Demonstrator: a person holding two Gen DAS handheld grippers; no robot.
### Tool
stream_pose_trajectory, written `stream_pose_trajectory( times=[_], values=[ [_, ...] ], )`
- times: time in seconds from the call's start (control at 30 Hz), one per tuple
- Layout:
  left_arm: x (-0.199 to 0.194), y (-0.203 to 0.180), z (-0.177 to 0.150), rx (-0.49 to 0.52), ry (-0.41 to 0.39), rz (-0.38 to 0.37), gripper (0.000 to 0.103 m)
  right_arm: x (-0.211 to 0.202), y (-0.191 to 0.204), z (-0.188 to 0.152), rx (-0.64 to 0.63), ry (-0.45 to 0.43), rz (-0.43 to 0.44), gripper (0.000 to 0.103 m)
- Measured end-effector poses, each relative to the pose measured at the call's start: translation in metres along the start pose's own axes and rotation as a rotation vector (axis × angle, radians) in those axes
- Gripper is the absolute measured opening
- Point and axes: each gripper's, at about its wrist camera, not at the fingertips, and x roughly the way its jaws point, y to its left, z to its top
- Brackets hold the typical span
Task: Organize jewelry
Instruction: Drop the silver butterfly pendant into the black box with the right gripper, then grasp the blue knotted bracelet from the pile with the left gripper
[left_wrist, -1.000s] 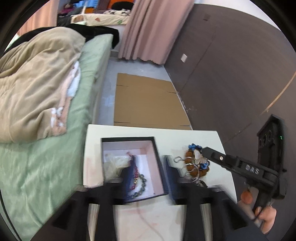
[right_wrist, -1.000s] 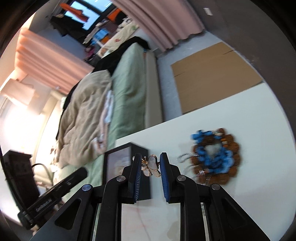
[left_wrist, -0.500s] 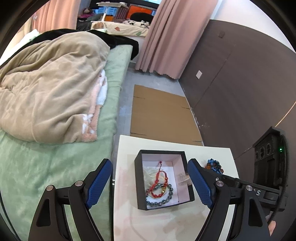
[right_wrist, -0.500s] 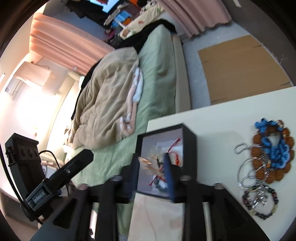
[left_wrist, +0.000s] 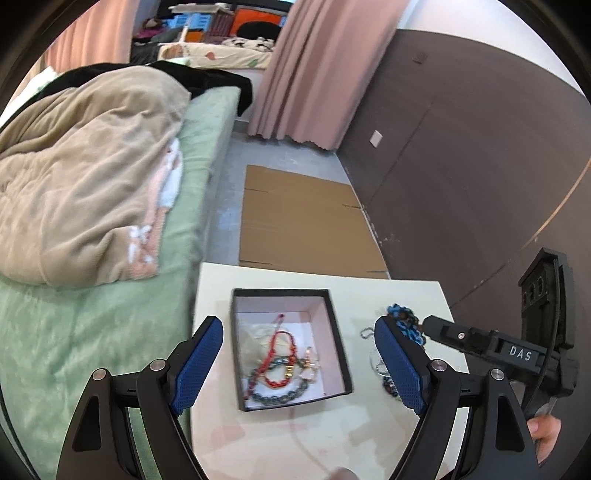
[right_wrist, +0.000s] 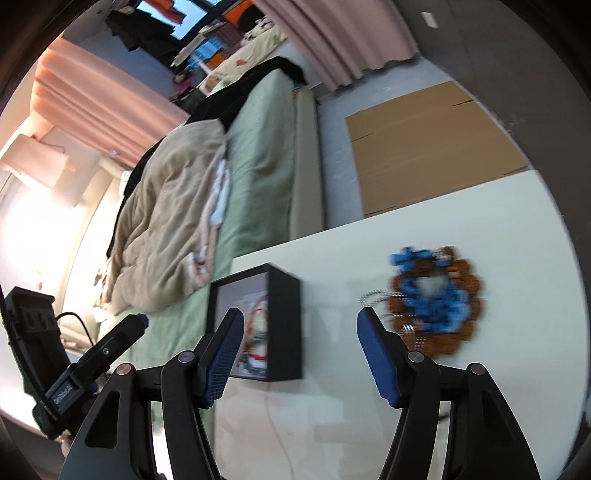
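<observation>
A black jewelry box (left_wrist: 334, 332) with a pale pink inside sits on the white table (left_wrist: 280, 435). In it lie a red cord bracelet (left_wrist: 275, 360), a dark bead bracelet (left_wrist: 280, 395) and a small gold butterfly piece (left_wrist: 309, 365). My left gripper (left_wrist: 299, 363) is open and empty, hovering above the box. My right gripper (right_wrist: 299, 354) is open and empty, just right of the box (right_wrist: 284, 325). A blue and brown bead bundle (right_wrist: 436, 299) with silver chains lies on the table to the right; it also shows in the left wrist view (left_wrist: 404, 321).
A bed (left_wrist: 110, 295) with a green sheet and a beige quilt runs along the table's left edge. Flat cardboard (left_wrist: 303, 225) lies on the floor beyond the table. A dark brown wall (left_wrist: 461, 166) is on the right.
My right gripper carried the gold butterfly piece over the box, opened and let it go; it now lies in the box. The right gripper has drawn back right. The left gripper rose and opened wide.
</observation>
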Motion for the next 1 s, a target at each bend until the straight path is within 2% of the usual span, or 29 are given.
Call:
stream_pose_trajectory(
  times=[0.67,0.9,1.0],
  values=[
    [0.054,-0.097,-0.026,0.169,0.142,-0.019,0.084,-0.049,-0.076,-0.001,0.138,-0.022,-0.092,0.064],
    [0.077,-0.118,-0.028,0.173,0.184,-0.034,0.068,-0.059,-0.097,0.0,0.196,-0.036,-0.092,0.064],
    [0.089,-0.126,-0.026,0.171,0.199,-0.034,0.064,-0.062,-0.104,-0.001,0.215,-0.037,-0.091,0.064]
  ],
)
